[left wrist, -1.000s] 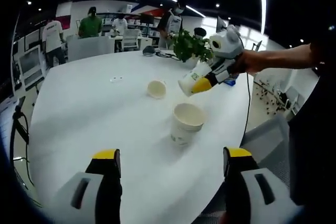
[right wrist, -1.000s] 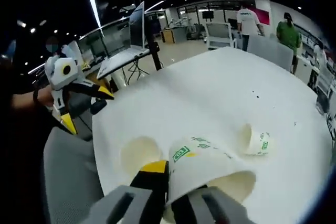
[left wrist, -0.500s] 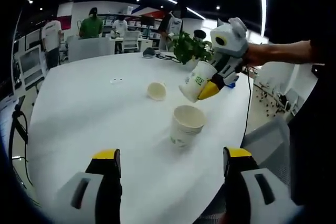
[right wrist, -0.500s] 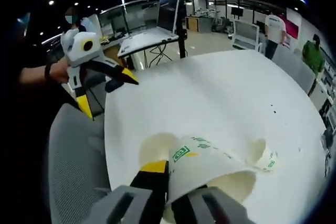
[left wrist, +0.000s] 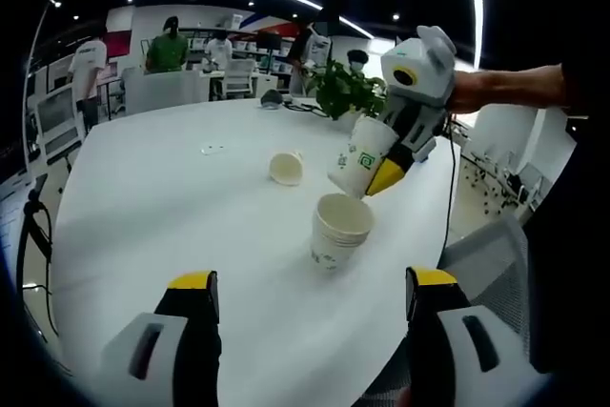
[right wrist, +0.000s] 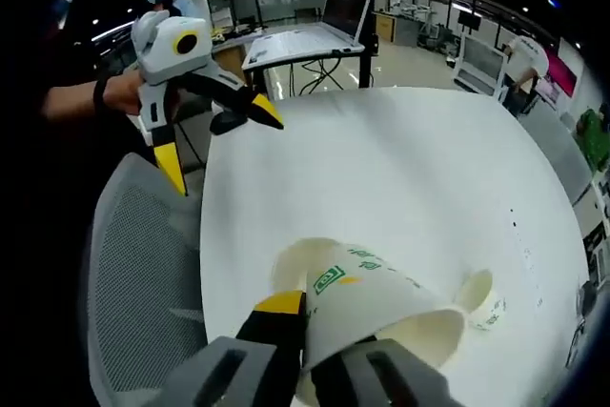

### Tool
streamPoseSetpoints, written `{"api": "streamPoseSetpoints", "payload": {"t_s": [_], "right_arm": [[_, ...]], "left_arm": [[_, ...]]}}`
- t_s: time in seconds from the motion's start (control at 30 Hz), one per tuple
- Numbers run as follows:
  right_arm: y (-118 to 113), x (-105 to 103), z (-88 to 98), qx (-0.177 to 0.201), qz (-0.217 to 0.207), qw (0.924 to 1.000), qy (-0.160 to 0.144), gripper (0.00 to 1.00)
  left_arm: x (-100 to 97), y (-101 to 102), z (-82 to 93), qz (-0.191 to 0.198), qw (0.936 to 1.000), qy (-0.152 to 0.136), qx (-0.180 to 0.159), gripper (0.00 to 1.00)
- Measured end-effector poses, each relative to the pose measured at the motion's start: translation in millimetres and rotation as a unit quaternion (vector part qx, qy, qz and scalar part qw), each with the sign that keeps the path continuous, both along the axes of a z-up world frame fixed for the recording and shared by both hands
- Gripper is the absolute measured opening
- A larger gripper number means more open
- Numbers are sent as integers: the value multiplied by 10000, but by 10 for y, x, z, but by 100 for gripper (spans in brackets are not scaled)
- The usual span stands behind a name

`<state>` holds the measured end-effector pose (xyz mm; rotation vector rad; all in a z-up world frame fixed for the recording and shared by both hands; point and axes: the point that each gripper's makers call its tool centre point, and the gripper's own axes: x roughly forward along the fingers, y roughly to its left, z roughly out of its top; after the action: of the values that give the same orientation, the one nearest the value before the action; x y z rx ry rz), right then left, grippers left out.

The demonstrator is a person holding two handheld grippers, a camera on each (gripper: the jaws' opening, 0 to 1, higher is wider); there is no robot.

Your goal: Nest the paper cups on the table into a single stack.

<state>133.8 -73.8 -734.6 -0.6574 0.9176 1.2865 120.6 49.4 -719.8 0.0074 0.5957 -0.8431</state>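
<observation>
Paper cup (left wrist: 360, 157) clamped by its wall in the right gripper (left wrist: 389, 167), tilted just above the upright cup stack (left wrist: 337, 232) near the white table's (left wrist: 152, 207) edge. Left gripper (left wrist: 313, 295) spread wide, holding nothing. Farther back, third cup (left wrist: 285, 167) tipped on its side, alone.

Paper cup (right wrist: 381, 316) in right tongs (right wrist: 307, 350) (jaws clamped), above upright cup (right wrist: 291, 269).
</observation>
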Motion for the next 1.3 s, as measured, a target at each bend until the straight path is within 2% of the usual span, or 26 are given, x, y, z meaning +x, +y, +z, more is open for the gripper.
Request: {"api": "streamPoseSetpoints", "payload": {"t_s": [0.23, 0.4, 0.57, 0.9, 1.03, 1.3], "right_arm": [[50, -14, -78, -219, 286, 9993, 29, 0], [88, -114, -93, -436, 505, 9978, 61, 0], [91, -35, -166, -692, 710, 9951, 58, 0], [135, -73, -224, -1065, 1063, 9886, 91, 0], [93, -70, -291, -1256, 1143, 9854, 81, 0], [90, -95, -301, -1335, 1183, 9839, 90, 0]], "left_arm": [[-18, 0, 14, -1, 10000, -18, 12, 78], [-13, 7, 27, 16, 10000, -21, -14, 79], [-13, 0, 40, 26, 10000, -26, -22, 79], [27, 45, 32, 37, 10000, -32, -28, 79], [38, 73, 18, 49, 10000, -27, -17, 79], [44, 103, -20, 71, 10000, -7, 3, 79]]}}
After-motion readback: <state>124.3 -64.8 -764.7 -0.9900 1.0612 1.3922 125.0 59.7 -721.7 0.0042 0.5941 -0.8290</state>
